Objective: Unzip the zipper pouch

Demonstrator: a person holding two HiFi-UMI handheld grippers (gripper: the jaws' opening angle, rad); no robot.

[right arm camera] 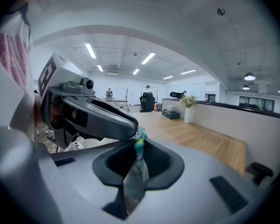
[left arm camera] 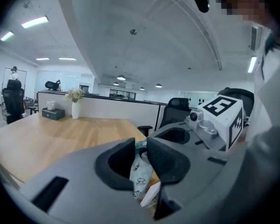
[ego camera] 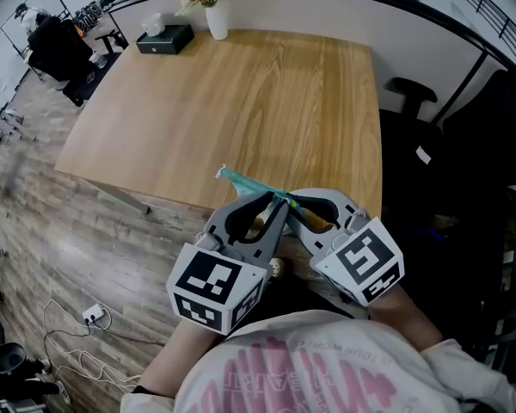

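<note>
pouch [right arm camera: 134, 183] is held up just over the tabletop's [ego camera: 241, 84] near edge, toward the near right corner, between both tongs. right tongs [right arm camera: 139, 147] clamped on the fabric under the teal zip [ego camera: 245, 181]. left tongs [left arm camera: 141, 147] slightly apart, printed fabric in the gap, no clear pinch. judgement: pouch is light and limp and will bunch unless kept taut. best holds: the stiffer zip end, then the pull; pull not made out, may slip.
</note>
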